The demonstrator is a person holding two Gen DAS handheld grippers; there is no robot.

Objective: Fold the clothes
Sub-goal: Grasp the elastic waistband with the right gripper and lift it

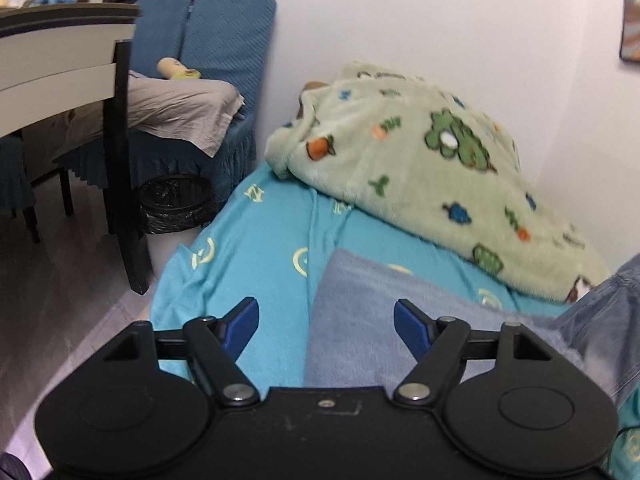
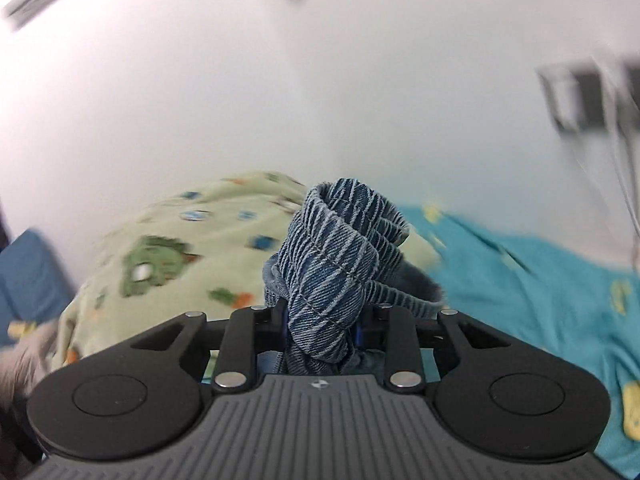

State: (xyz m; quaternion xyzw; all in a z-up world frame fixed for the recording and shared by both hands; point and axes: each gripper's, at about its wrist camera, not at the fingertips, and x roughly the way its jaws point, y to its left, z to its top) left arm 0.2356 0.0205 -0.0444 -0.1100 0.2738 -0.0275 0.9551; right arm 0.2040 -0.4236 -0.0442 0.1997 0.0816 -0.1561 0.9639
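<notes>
A striped blue denim garment (image 2: 332, 264) is bunched between the jaws of my right gripper (image 2: 322, 328), which is shut on it and holds it up above the bed. Its cuffed hem curls over the fingers and hides the pads. In the left wrist view a part of the same denim (image 1: 604, 312) hangs at the right edge. My left gripper (image 1: 326, 326) stands open with nothing between its blue pads (image 1: 242, 322). It hovers over a pale blue fleece cloth (image 1: 360, 320) that lies flat on the turquoise bedsheet (image 1: 260, 248).
A green cartoon-print blanket (image 1: 420, 168) is heaped against the white wall at the back of the bed. Left of the bed stand a blue-covered chair (image 1: 216, 60) with grey clothing on it, a black bin (image 1: 176, 204) and a table leg (image 1: 120, 160).
</notes>
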